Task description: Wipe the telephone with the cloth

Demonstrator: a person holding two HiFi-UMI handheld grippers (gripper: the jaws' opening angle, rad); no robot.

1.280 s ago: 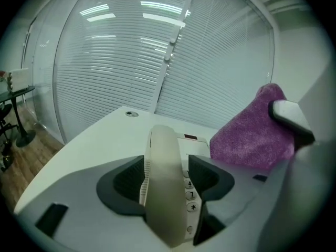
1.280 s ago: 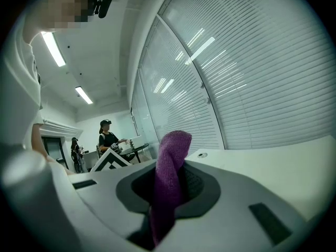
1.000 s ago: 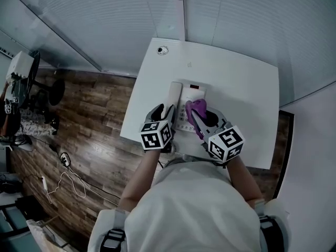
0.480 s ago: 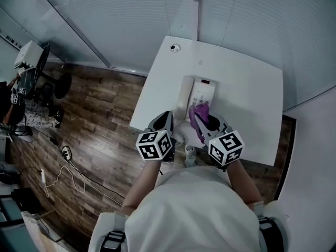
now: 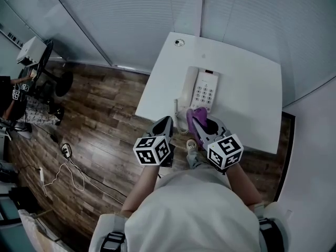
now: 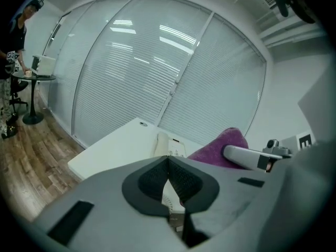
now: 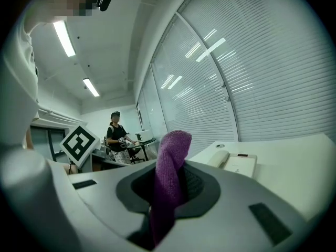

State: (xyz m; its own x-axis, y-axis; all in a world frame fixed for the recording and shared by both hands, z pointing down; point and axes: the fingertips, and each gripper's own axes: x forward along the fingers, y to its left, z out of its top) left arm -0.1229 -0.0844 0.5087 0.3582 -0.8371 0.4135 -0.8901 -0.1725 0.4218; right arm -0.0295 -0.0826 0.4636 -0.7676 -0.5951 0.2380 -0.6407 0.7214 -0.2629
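Pulled back from the telephone [image 5: 202,90] since 1 second ago, both grippers, from over handset [image 5: 187,88] and keypad toward its near side. Now short of the telephone's near-left corner: left gripper [image 5: 167,121], clear of the handset, jaws just done closing, pads pressed together on nothing. Just short of the telephone's near edge: right gripper [image 5: 195,121], clamped on purple cloth [image 5: 197,113], 1 fold standing up between the pads. Cloth tip overlapping that near edge in head view; contact not readable. Telephone flat on white table [image 5: 252,83], handset cradled at its left. Far beyond the telephone's left, 1 person [image 7: 116,135] standing.
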